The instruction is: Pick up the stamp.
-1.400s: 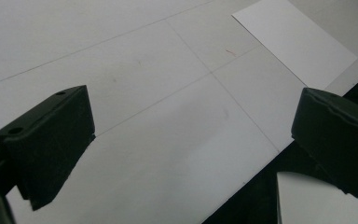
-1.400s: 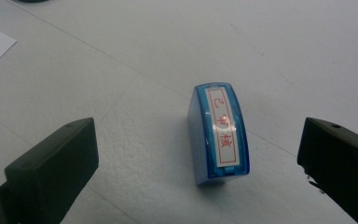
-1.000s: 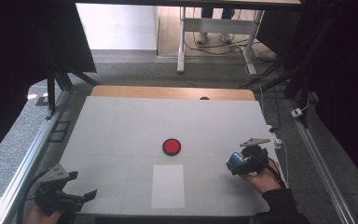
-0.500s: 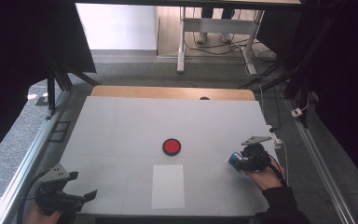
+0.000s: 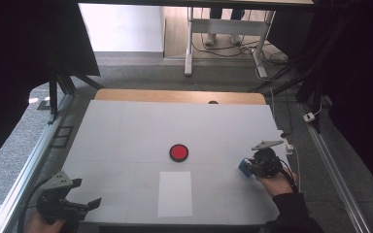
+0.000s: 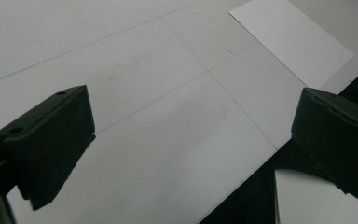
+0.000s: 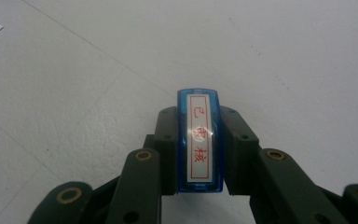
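Nearest the person, the left hand-held gripper (image 5: 85,206) is idling at the surface (image 5: 126,131) edge, jaws spread wide. The right hand-held gripper (image 5: 248,167) is pinching the blue stamp (image 7: 200,140) just over the surface (pickup looks done). Stamping seems left: the white paper (image 5: 175,193) and red ink pad (image 5: 178,152) are sitting untouched farther left.
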